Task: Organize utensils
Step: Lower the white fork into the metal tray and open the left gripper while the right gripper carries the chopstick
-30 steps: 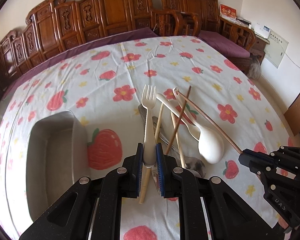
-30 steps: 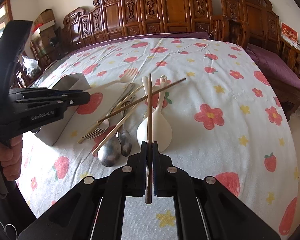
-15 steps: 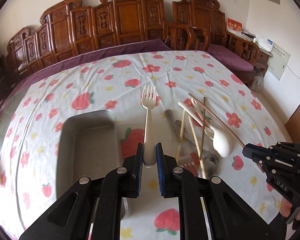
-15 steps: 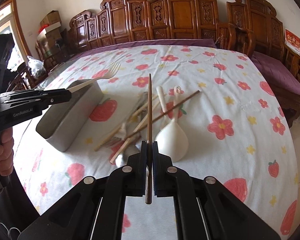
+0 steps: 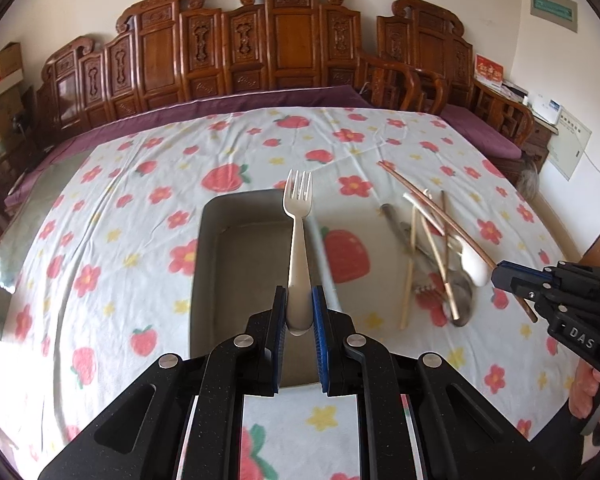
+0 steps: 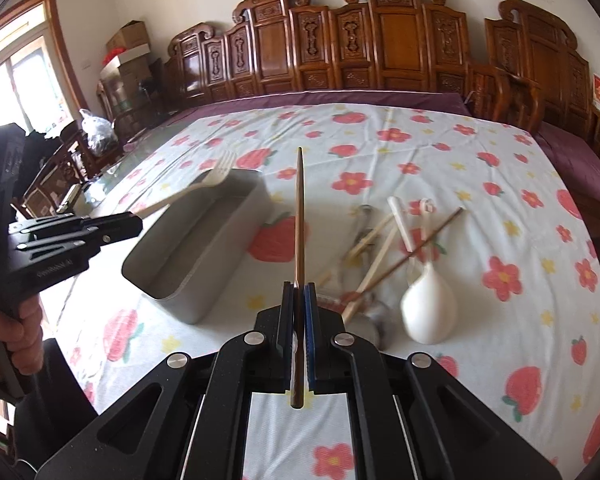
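Left tool [image 5: 299, 312]: clamps the fork [image 5: 298, 240] over the tray [image 5: 236, 264] (lower it flat before releasing).
Right tool [image 6: 299, 312]: pinches a chopstick [image 6: 299, 220].

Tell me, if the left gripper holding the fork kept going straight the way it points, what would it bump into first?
Probably the grey tray. The left gripper holds the fork over it, pointing along its length, so the far wall looks first in line, though height above it is unclear.
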